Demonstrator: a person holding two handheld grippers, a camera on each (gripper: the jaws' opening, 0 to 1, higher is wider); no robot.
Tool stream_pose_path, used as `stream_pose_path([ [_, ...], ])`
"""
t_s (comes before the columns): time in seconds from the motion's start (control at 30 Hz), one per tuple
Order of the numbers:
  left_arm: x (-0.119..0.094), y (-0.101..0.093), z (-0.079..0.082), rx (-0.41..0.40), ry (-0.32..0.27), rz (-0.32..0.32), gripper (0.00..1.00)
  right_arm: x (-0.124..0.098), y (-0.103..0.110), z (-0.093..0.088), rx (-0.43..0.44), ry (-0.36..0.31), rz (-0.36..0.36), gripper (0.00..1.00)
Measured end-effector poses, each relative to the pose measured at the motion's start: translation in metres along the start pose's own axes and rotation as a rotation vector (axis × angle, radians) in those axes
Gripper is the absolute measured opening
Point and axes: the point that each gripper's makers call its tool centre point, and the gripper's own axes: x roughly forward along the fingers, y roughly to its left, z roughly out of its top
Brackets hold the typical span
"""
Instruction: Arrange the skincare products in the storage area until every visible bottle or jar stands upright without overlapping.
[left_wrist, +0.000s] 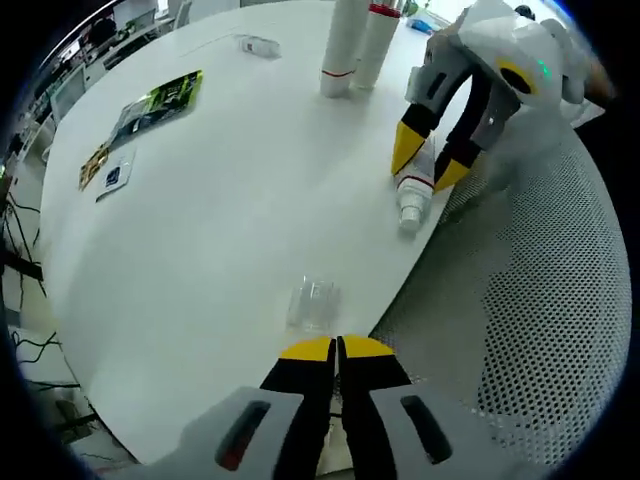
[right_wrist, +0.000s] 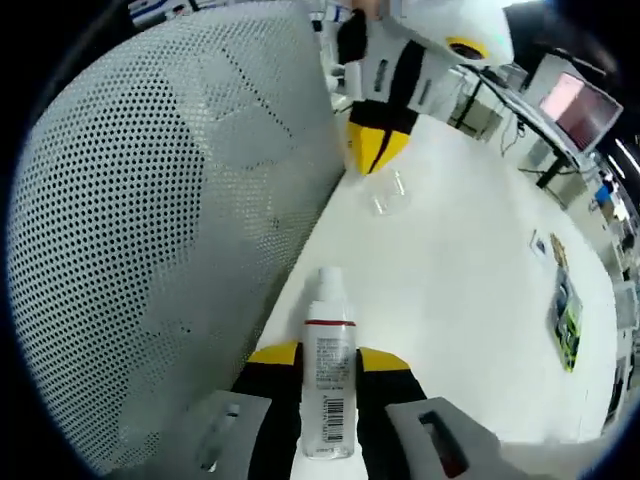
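Observation:
A white bottle (right_wrist: 328, 375) with a red band and a label lies along the table edge, its cap pointing away from my right gripper (right_wrist: 330, 358). The right jaws press on both of its sides. In the left gripper view the same bottle (left_wrist: 413, 190) lies between the yellow fingertips of the right gripper (left_wrist: 428, 160). Two tall white bottles (left_wrist: 345, 45) stand upright side by side at the far side of the table. My left gripper (left_wrist: 336, 349) is shut with nothing in it, just behind a small clear plastic piece (left_wrist: 313, 303).
A grey mesh chair back (left_wrist: 540, 300) presses against the white table (left_wrist: 220, 230) beside the lying bottle. Printed leaflets (left_wrist: 160, 100) and a small card (left_wrist: 110, 175) lie on the far left. Another small clear item (left_wrist: 258, 44) rests near the far edge.

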Motion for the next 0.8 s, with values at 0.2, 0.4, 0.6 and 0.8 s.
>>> stream_pose_path([
  [0.2, 0.000, 0.014, 0.002, 0.029, 0.033, 0.071, 0.18, -0.007, -0.025, -0.005, -0.013, 0.028, -0.099, 0.12],
  [0.4, -0.002, 0.017, -0.005, 0.005, 0.037, 0.086, 0.20, 0.010, -0.052, 0.027, -0.128, 0.061, -0.142, 0.12],
  [0.6, 0.004, 0.015, 0.005, -0.029, -0.018, 0.074, 0.18, 0.030, -0.066, 0.043, -0.155, 0.077, -0.127, 0.12],
  [0.8, 0.008, 0.015, 0.012, -0.020, -0.034, 0.080, 0.18, 0.038, -0.065, 0.051, -0.204, 0.070, -0.095, 0.12],
])
